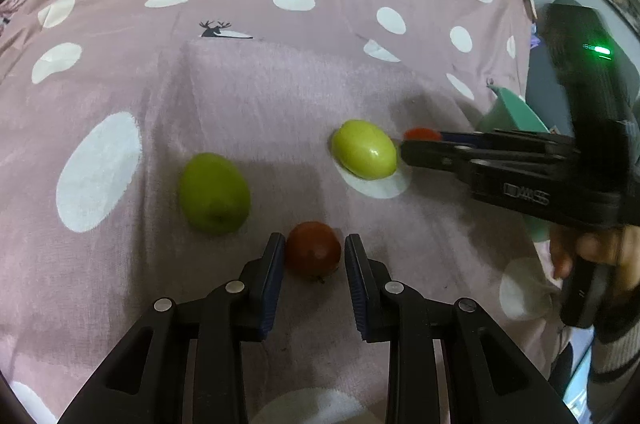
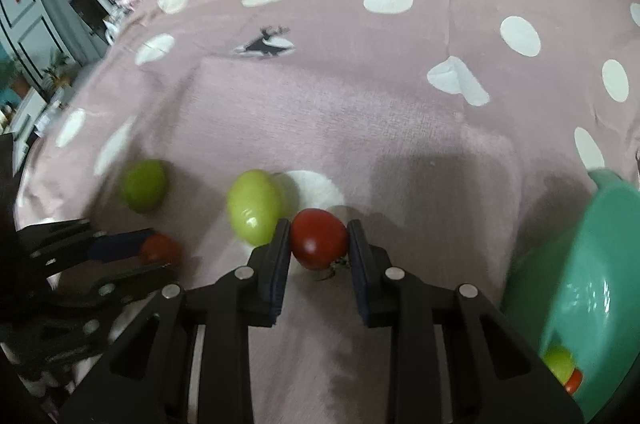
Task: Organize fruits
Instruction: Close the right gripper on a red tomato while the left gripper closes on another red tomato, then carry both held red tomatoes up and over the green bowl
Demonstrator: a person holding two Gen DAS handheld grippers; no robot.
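Down at the left, the left gripper [image 1: 313, 244] slants steeply toward the pink spotted cloth [image 1: 280, 84], its jaws closed against the two sides of a dull red fruit [image 1: 314, 250] that sits on the fabric. Just left of it and a little farther off lies a matte green fruit [image 1: 214, 193]; it touches neither gripper. Farther right, a glossy green fruit [image 1: 364, 149] rests on a white spot of the cloth. Right beside that, the right gripper [image 2: 319, 230] also points sharply downward, and its pads press on a shiny red fruit [image 2: 318, 238] that lies against the cloth, close to the glossy green one. In the left wrist view this gripper reaches in level from the right edge, a hand [image 1: 592, 252] wrapped around its handle low at that edge. At the far right stands a teal bowl [image 2: 592, 264], with a green and a red piece of fruit low inside it.
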